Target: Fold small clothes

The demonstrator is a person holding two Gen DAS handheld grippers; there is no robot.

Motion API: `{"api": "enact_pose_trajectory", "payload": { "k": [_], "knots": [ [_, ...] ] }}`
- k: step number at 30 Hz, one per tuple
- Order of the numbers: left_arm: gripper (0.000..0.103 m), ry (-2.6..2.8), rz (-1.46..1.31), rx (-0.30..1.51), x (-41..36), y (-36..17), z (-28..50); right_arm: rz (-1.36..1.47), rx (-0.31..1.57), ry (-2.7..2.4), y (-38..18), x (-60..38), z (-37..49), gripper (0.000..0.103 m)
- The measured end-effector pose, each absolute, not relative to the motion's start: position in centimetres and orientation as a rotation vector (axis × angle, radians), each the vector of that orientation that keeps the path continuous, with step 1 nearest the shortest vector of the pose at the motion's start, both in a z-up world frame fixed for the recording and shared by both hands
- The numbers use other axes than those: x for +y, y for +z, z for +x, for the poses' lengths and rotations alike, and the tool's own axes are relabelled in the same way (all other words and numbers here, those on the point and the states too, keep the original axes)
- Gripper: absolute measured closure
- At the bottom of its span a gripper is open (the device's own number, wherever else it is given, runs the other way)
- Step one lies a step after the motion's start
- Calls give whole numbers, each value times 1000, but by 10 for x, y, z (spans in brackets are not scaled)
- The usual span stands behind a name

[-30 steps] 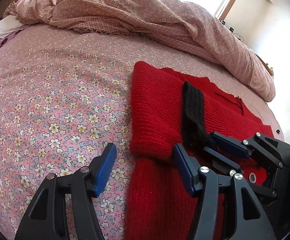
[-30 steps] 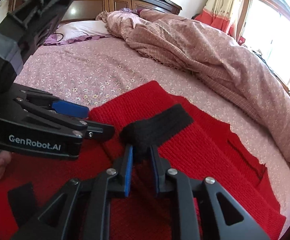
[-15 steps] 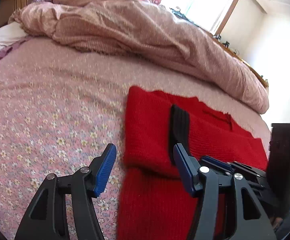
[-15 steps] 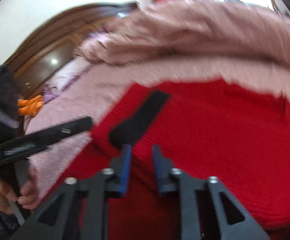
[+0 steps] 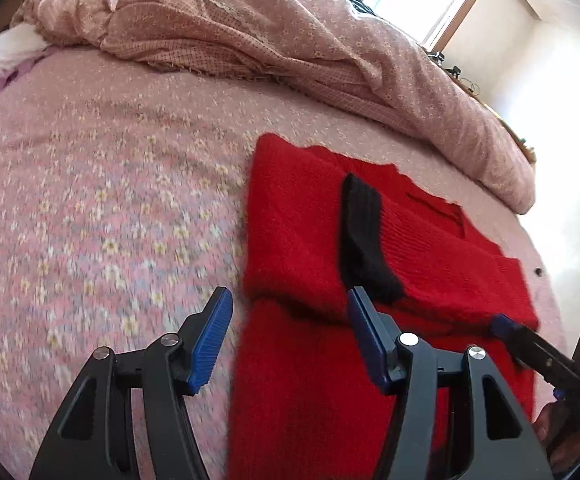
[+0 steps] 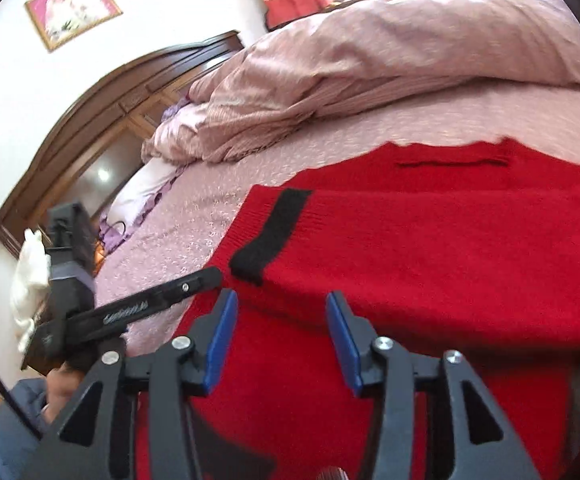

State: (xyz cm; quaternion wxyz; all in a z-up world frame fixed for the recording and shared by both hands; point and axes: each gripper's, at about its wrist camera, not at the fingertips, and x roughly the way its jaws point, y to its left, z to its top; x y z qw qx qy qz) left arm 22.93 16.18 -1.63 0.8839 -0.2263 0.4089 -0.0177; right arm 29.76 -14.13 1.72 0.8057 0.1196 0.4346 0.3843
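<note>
Pink flowery bed sheet holds the folded red sweater below the heaped quilt, with bare sheet on one side, and left gripper and right gripper are both apart above it.

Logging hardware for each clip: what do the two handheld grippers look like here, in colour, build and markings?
Both match. The left gripper and right gripper have matte black, triangular cut-out finger arms with silver screw heads and ribbed blue pads. In the right wrist view, the left unit's side carries blurred white lettering, unreadable, below a boxy black housing. Bare fingers grip a handle; no cables are visible.
</note>
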Motion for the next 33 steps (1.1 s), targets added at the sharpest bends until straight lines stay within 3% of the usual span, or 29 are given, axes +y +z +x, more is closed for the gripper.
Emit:
{"api": "enact_pose_trajectory", "payload": {
  "k": [6,14,18,21,26,28,29,30,33],
  "knots": [
    [49,-53,-364,792,147,4,162,218,911,616,30,-244,235,49],
    [49,-134,-391,941,153,-20,73,365,990,390,4,-377,135,49],
    [48,-116,-412,978,156,-33,42,453,1066,401,-16,-388,114,49],
    [42,-153,-489,1008,158,-37,34,409,1107,420,-26,-378,112,49],
    [42,-180,-458,1026,143,-40,31,342,1109,406,-26,-368,104,48],
    [84,-188,-444,1022,140,-40,33,322,1111,402,-25,-366,103,49],
    [100,-193,-462,1027,140,-41,34,303,1116,393,-24,-363,103,68],
    [101,-192,-484,1021,141,-42,35,271,1117,367,-24,-361,103,97],
    [102,-162,-502,974,150,-33,28,281,1113,332,-20,-363,105,96]
  ]
}}
